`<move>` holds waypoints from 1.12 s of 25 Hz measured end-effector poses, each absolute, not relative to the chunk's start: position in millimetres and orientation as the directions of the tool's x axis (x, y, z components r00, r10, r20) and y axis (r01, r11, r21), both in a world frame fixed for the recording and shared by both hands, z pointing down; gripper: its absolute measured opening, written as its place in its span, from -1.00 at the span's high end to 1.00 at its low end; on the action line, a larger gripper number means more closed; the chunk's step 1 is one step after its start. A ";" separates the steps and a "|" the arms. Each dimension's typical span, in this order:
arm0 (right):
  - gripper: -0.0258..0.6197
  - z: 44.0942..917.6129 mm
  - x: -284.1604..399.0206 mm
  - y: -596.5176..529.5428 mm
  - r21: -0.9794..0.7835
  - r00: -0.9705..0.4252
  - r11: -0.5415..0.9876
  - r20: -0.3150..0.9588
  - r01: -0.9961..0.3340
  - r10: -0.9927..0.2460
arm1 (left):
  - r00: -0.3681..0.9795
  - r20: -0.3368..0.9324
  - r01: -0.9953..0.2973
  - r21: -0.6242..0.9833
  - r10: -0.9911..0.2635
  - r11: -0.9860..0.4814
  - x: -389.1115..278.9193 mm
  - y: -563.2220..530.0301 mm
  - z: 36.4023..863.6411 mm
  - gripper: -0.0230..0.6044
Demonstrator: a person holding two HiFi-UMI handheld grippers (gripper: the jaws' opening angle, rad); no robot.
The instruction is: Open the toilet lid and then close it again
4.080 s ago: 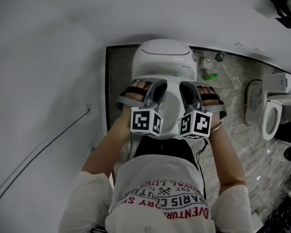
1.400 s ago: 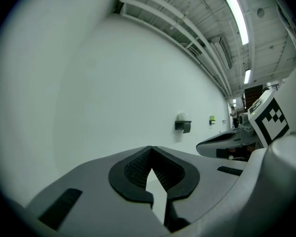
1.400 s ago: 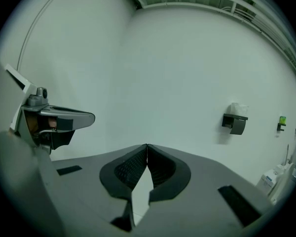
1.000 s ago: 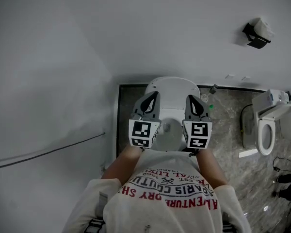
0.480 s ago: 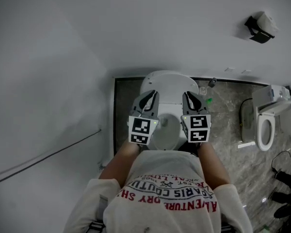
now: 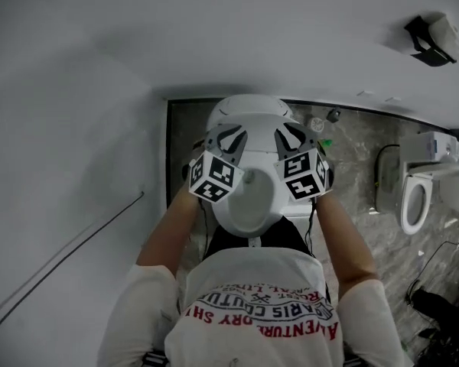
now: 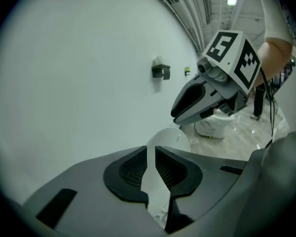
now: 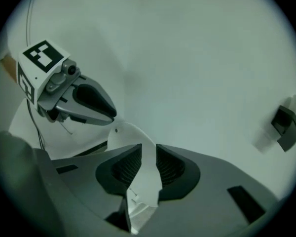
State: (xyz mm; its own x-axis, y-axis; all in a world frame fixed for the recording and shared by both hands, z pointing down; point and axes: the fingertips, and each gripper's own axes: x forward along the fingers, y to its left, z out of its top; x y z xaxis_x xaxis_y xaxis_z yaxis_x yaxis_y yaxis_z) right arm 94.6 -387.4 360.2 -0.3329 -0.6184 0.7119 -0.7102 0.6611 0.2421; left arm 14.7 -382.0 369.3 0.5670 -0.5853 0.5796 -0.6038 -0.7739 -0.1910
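Currently the person point(image 6: 260, 312) stands over a toilet bowl point(image 6: 249, 201) with one gripper in each hand. Both grippers angle downward onto the toilet lid point(image 6: 249, 109).

On the left hand-held gripper point(image 7: 151, 154), the jaws stand at a narrow gap and are opening. The side edge of the toilet lid runs between the two ribbed pads point(image 7: 133, 169) and fills the gap, with no clearance visible on either side. The rounded rim of the lid rises just beyond the fingertips. Past this gripper, on its outer side, is a plain white wall point(image 6: 76, 128).

The toilet lid spans the space between the two grippers, which take it at opposite side edges. It is not down on the toilet bowl. The bowl lies open below the fingertips, on the side nearer the person. The exact tilt of the lid cannot be read.

On the right hand-held gripper point(image 8: 149, 152), the jaws also stand at a narrow gap and are opening. The opposite edge of the lid sits between its pads and fills that gap as well.

To the outer side of the right gripper lies grey stone floor point(image 6: 352, 167). A second toilet point(image 6: 417, 197) stands well apart on it. A dark wall fixture point(image 6: 432, 37) is mounted on the wall beyond.
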 end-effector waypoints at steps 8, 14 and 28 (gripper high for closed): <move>0.60 397.5 81.6 -424.4 0.284 -0.368 0.824 0.789 -0.490 -0.492 | 0.506 0.678 -0.399 -0.364 -0.533 -0.841 40.5 -433.2 393.0 0.67; 0.61 418.6 81.4 -436.5 0.270 -0.371 0.854 0.812 -0.444 -0.450 | 0.480 0.724 -0.385 -0.334 -0.496 -0.860 34.9 -442.9 419.9 0.67; 0.78 408.9 78.6 -393.7 0.307 -0.380 0.861 0.800 -0.405 -0.464 | 0.511 0.705 -0.330 -0.367 -0.492 -0.870 32.7 -398.0 417.8 0.76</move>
State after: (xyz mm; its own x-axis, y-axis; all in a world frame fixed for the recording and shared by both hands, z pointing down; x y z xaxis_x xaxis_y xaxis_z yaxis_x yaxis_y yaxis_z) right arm 78.6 -393.7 408.9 -0.3803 -0.4640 0.8000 -0.4046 0.8613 0.3073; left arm 32.7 -398.0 417.8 0.5110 -0.4917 0.7050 -0.3299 -0.8696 -0.3674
